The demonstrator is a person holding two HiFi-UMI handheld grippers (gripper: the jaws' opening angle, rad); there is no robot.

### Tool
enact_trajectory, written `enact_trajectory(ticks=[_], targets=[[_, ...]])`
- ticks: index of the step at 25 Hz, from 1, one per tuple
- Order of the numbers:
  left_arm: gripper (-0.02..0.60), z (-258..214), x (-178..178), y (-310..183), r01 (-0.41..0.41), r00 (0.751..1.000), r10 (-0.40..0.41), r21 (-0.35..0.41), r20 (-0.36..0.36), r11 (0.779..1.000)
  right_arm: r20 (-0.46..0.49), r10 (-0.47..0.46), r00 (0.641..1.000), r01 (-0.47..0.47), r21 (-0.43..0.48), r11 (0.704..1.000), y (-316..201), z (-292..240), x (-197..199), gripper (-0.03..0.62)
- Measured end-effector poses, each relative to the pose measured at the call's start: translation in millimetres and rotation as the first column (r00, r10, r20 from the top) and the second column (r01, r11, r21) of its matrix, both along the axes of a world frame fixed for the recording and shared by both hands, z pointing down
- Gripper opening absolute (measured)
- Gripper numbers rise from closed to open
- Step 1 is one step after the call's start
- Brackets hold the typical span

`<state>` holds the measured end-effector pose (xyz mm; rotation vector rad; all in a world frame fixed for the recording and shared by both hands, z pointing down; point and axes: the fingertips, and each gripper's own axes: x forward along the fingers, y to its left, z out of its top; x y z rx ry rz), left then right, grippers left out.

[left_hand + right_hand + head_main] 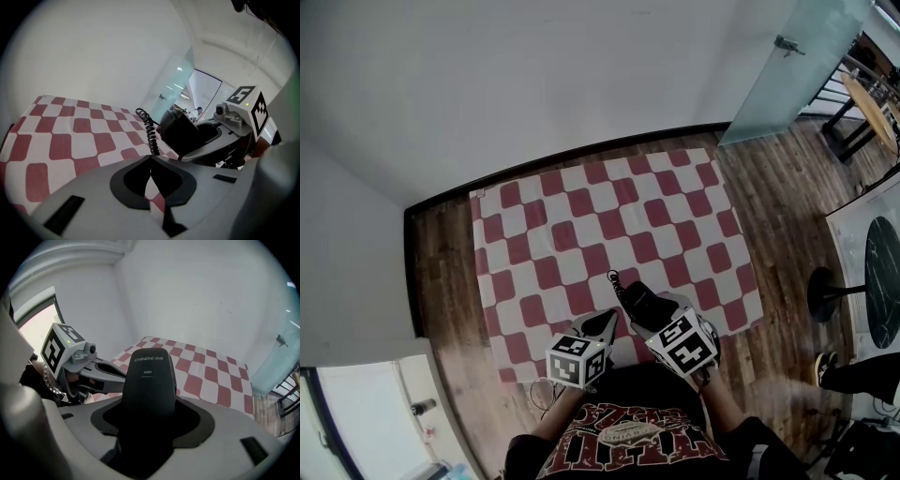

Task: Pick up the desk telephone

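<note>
A black desk telephone (642, 302) hangs just above the near edge of a red-and-white checked cloth (581, 216). My right gripper (651, 311) is shut on it. In the right gripper view the telephone (149, 380) fills the gap between the jaws and bears white lettering. Its coiled cord (614, 279) trails toward the cloth, and the left gripper view also shows the cord (150, 131) beside the telephone (180, 131). Just to the left, my left gripper (605, 324) is shut and empty; its pads (140, 180) meet at their tips over the cloth (70, 136).
The cloth lies on a wooden floor (441, 281) against a white wall (534, 84). A glass door (792, 66) stands at the back right. At the right are a round dark table (881, 281), a stool base (825, 295) and a person's shoe (825, 367).
</note>
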<state>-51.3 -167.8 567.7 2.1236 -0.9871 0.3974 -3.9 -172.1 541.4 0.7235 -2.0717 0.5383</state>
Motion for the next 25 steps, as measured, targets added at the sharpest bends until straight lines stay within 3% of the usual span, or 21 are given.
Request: enact_trajectory(ticks=[25], targets=[[0.008,2,1,1,0.003,1.0,-0.003,-0.011,-0.011,1.0,0.024,-0.091,0.996,0.091,0.027,0.996,13,-58,-15,0.287]])
